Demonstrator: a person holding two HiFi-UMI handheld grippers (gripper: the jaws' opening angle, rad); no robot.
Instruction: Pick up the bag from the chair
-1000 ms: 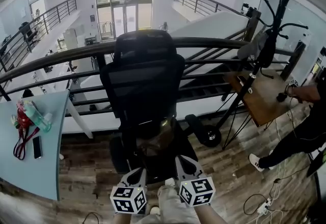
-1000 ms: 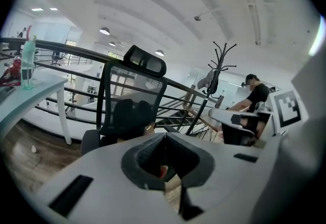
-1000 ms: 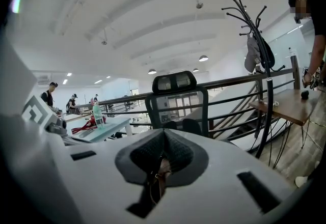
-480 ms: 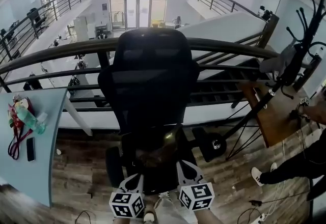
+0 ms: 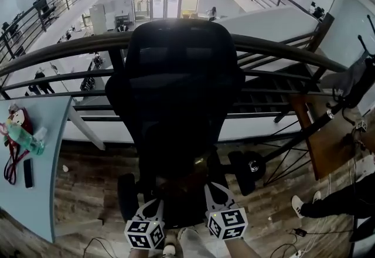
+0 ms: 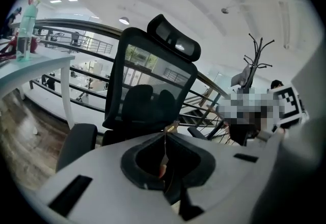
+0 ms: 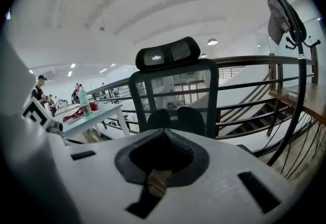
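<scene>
The bag [image 5: 180, 182] lies on the seat of the chair [image 5: 176, 75], just ahead of both grippers. From the head view it is a low, soft, dark brown heap, hard to tell from the black seat under it. A small brass-coloured fitting [image 5: 200, 161] glints at its far edge. Its outline and handles cannot be made out.

The left gripper [image 5: 157, 201] and the right gripper [image 5: 211, 187] sit side by side above the near edge of the seat, each with its checkered marker cube toward the person. In the left gripper view the jaws are clenched together with nothing between them, their pale grey shells meeting at a point before the seat. In the right gripper view the jaws are likewise pressed tight and empty.

The chair is black, with a see-through mesh back, a curved padded headrest [image 6: 173, 39] and padded armrests [image 6: 76, 144]. Behind it runs a dark metal railing [image 5: 281, 51] with round bars. The floor [image 5: 88, 192] is worn wood planks. At the left stands a pale blue bench [image 5: 44, 204] carrying a clear bottle [image 5: 26, 141], a red strap [image 5: 10, 164] and a dark phone [image 5: 27, 173]. At the right a black coat stand [image 7: 298, 65] rises beside a small wooden table [image 5: 328, 139].
</scene>
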